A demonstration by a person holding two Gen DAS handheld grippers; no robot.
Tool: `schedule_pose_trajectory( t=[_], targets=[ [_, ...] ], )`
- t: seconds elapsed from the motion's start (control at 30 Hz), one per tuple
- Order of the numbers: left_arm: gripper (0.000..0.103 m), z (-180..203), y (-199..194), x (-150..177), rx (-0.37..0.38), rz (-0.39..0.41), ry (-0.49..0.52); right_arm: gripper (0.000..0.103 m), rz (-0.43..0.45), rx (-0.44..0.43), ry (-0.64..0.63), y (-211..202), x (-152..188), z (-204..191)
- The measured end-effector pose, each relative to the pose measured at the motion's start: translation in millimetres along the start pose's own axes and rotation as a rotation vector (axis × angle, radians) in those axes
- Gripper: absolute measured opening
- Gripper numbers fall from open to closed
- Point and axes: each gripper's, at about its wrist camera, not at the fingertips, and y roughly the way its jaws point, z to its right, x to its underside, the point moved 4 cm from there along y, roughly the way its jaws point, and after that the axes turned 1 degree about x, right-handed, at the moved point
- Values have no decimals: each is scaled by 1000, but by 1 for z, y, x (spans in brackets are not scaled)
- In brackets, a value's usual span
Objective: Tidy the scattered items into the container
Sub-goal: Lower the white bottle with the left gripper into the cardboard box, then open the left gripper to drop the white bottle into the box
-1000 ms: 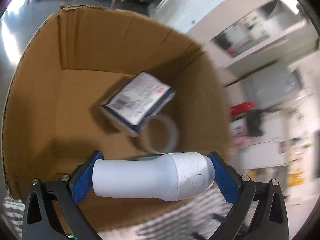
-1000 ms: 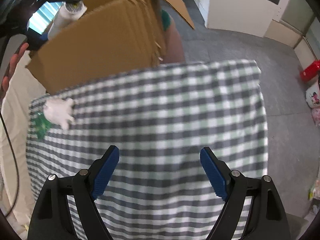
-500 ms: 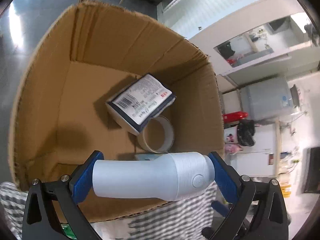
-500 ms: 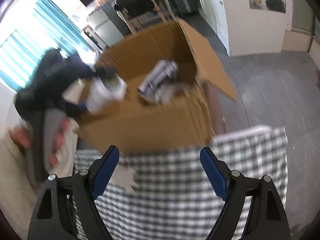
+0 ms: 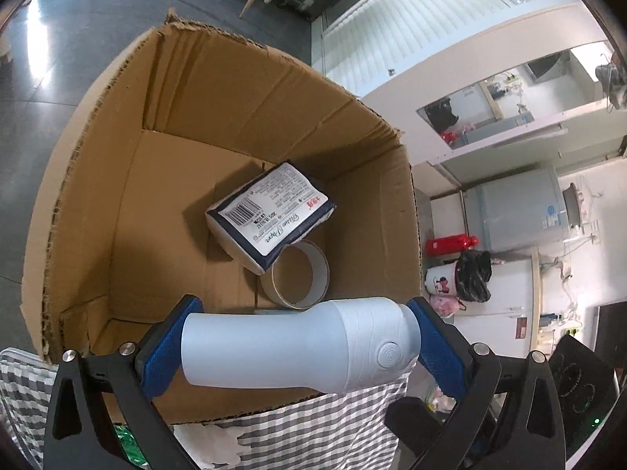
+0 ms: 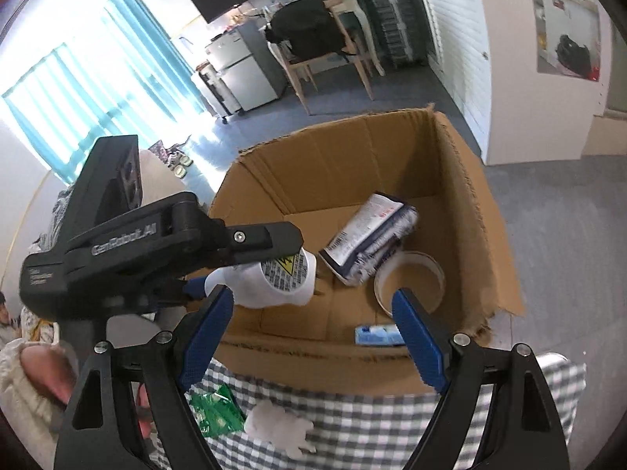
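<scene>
Spanning the left gripper's (image 5: 299, 346) clamped fingers, the white bottle (image 5: 298, 348) hangs over the cardboard box (image 5: 98, 196); right gripper (image 6: 313, 333) gapes empty.

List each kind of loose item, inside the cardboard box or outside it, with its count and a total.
Tissue pack: 1
Tape roll: 1
Blue packet: 1
White bottle in left gripper: 1
Green wrapper: 1
White wad: 1
Total: 6

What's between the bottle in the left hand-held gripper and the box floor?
Nothing visible blocks it. The bottle hangs over the open box; bare floor lies beneath, with the tissue pack and tape roll farther in.
</scene>
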Motion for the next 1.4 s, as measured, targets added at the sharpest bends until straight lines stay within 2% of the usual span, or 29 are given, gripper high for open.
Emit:
schedule_pose_trajectory(
  t=[0.37,0.5,0.8,0.87,1.03,1.13,1.2,1.23,1.27,1.3,1.33,1.4],
  targets=[
    [103,-7,1,-1,-54,32,-3,83,-6,-50,35,5,23,2],
    [103,-8,-1,-3,-56,46,-4,89,-2,-39,54,9,23,8],
    [103,-14,12,1,-64,11,-24,93,5,-8,98,17,22,13],
    [103,-17,14,2,-51,5,-55,93,10,1,92,18,21,14],
    [103,-19,14,1,-69,8,-55,94,11,8,79,19,21,15],
    [103,-25,9,-4,-27,33,-106,94,15,5,89,18,21,16],
    [103,-30,1,-8,8,66,-150,94,7,60,77,19,23,18],
    [103,-32,-7,-12,106,92,-180,92,-4,124,71,21,25,22],
    [103,-32,-11,-15,148,101,-187,92,-18,175,75,24,27,28],
    [103,-34,-15,-17,134,108,-181,90,-19,160,94,22,26,34],
    [103,-36,-16,-19,83,110,-166,90,-7,133,114,16,23,38],
    [103,-36,-14,-21,64,101,-148,90,18,109,122,7,17,41]
  ],
)
